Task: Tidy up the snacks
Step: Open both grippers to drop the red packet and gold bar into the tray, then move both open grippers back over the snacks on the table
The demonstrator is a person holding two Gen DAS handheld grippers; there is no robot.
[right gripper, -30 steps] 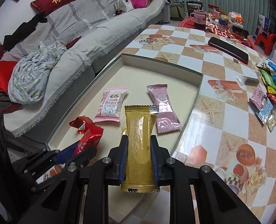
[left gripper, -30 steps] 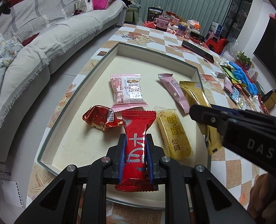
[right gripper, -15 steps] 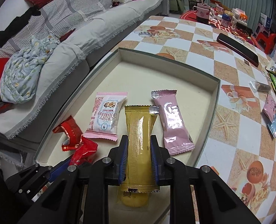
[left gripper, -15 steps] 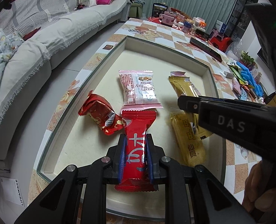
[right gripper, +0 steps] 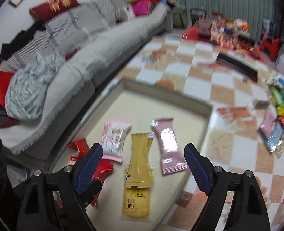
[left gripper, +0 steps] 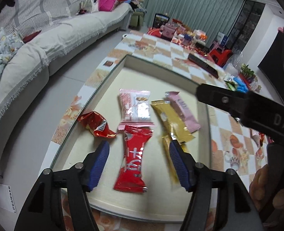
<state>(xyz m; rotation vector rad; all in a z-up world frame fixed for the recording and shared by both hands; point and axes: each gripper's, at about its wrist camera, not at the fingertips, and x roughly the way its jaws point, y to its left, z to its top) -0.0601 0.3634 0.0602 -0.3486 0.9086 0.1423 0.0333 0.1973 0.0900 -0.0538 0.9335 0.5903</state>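
Left wrist view: left gripper [left gripper: 139,160] jaws spread around the red snack [left gripper: 133,160] near the tray's [left gripper: 111,71] front edge. Right gripper [right gripper: 142,165] spread; gold snack [right gripper: 141,165] apparently overlaps the yellow packet [right gripper: 135,205].

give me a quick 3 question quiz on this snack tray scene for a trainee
1. True or false: the left hand-held gripper is clamped on the red snack pack.
2. Which pack lies between the fingers of the right hand-held gripper? A) pink bar B) gold bar C) crumpled red wrapper
3. Fill in: the gold bar overlaps the far end of the ____ rice cracker pack.

Key
1. False: its jaws are open, and the pack lies in the tray.
2. B
3. yellow
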